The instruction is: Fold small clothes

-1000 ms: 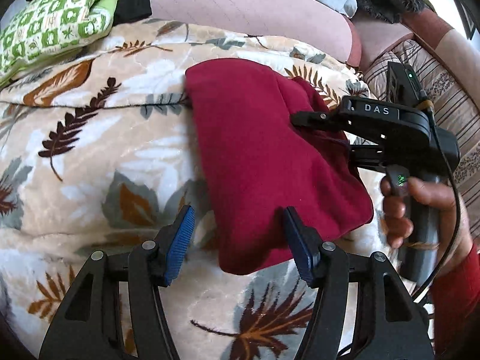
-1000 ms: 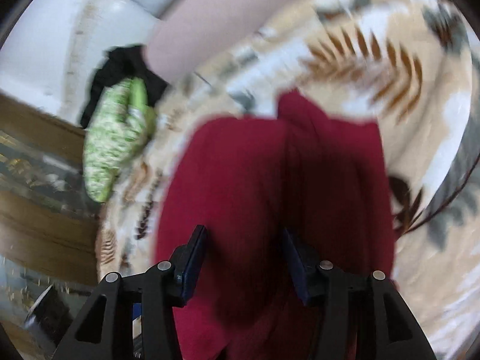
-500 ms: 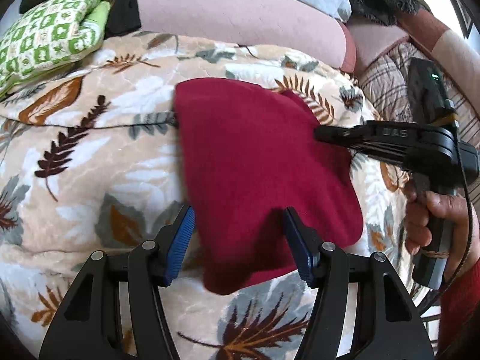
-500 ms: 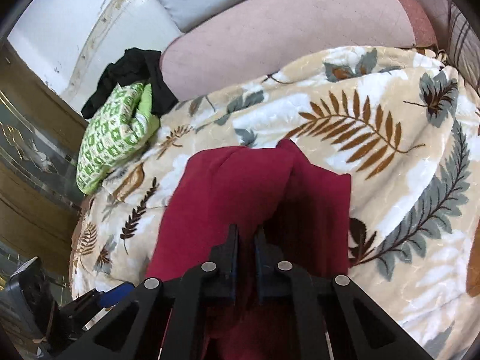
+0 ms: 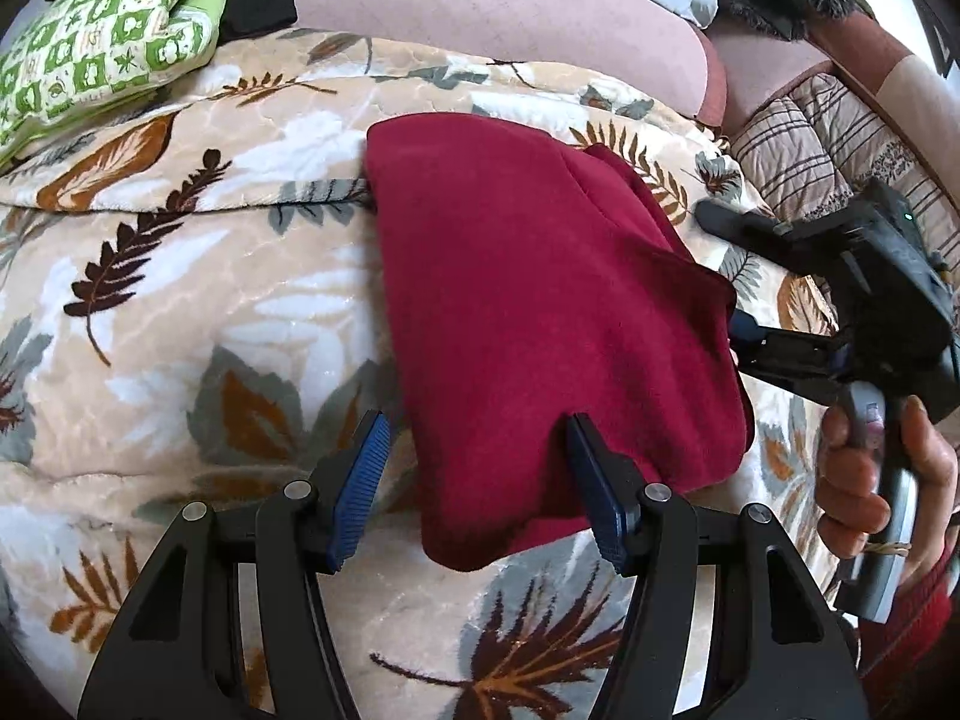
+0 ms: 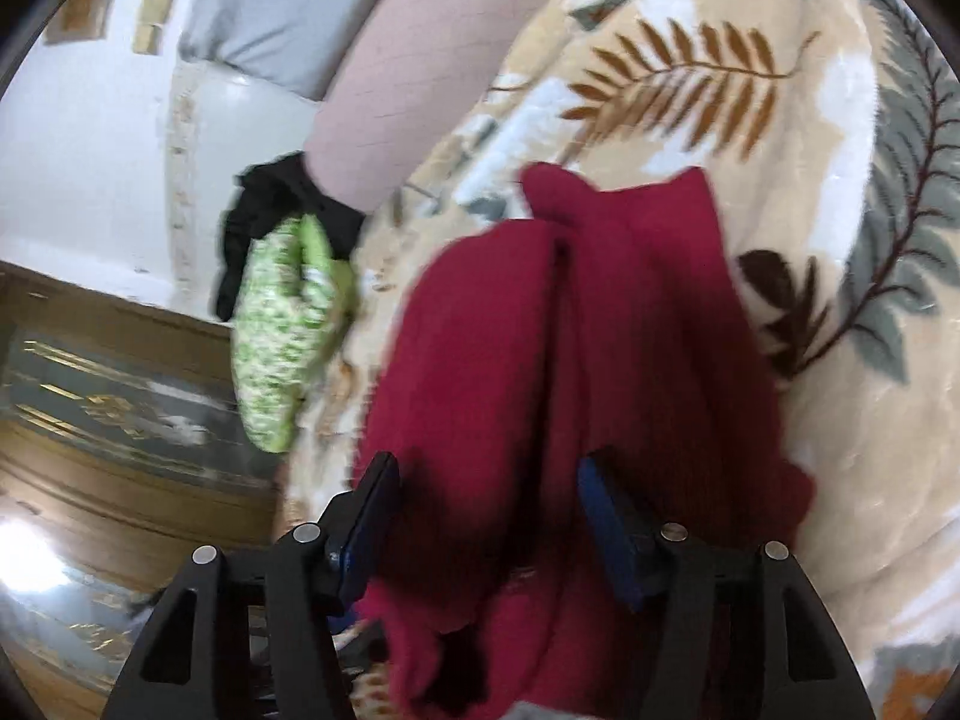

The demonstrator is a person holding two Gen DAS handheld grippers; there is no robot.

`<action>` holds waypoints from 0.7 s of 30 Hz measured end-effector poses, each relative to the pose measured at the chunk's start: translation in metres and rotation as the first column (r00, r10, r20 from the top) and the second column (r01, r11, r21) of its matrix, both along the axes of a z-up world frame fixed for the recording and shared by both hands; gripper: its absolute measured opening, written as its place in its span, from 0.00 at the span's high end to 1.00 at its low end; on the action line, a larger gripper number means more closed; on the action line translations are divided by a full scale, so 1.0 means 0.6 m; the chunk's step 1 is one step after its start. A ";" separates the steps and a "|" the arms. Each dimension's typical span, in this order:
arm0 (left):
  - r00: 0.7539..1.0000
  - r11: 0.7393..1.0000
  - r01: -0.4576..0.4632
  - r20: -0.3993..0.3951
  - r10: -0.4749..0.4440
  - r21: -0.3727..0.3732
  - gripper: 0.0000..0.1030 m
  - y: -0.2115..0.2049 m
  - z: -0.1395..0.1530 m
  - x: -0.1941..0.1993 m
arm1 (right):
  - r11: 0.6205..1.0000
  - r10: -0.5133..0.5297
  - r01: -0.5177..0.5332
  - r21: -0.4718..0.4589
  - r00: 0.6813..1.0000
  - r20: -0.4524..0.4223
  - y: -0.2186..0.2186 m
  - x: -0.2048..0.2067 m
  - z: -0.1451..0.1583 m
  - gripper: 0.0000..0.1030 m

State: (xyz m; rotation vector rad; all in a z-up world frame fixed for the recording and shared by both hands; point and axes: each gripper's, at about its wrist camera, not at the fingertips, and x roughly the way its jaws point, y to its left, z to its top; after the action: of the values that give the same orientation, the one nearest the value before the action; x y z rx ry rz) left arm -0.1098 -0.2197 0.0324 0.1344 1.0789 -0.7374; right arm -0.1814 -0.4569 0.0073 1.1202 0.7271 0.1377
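Your right gripper (image 6: 486, 522) just released the red garment (image 5: 540, 324), tongs spread like the left gripper's (image 5: 474, 486); fold laid, next one pending.

Left hand-held gripper (image 5: 477, 489): jaws wide apart, blue pads (image 5: 355, 489) facing each other, gripping nothing. Right hand-held gripper (image 6: 486, 531): jaws spread, nothing clamped; right wrist view motion-blurred. In left wrist view, right unit enters from right edge, fingers pointing left. Right hand (image 5: 882, 480) wrapped round its handle, fingers curled across front, red sleeve cuff at wrist.
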 end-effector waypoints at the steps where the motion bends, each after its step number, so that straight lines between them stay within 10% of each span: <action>1: 1.000 1.000 -0.002 -0.004 0.002 0.001 0.40 0.000 -0.003 -0.001 | 1.000 -0.006 0.006 -0.002 1.000 0.006 0.001 -0.003 0.003 0.35; 9: 1.000 1.000 -0.014 -0.011 0.014 0.004 0.40 0.007 -0.002 -0.002 | 0.996 0.041 -0.044 -0.082 0.998 -0.048 0.038 0.031 -0.015 0.24; 13: 0.997 0.999 -0.035 0.069 0.035 0.004 0.40 0.017 0.043 0.005 | 0.955 0.088 -0.118 -0.273 0.989 -0.121 0.063 0.065 0.005 0.72; 21: 0.996 0.999 -0.034 0.085 0.034 0.000 0.40 -0.013 0.049 0.018 | 0.835 0.018 -0.105 -0.540 0.986 -0.163 0.030 0.040 0.078 0.78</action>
State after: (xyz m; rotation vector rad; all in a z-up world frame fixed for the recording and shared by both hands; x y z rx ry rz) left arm -0.0987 -0.2273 0.0616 0.1473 0.9987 -0.6942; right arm -0.1575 -0.4389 0.0539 0.5574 0.8704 -0.1028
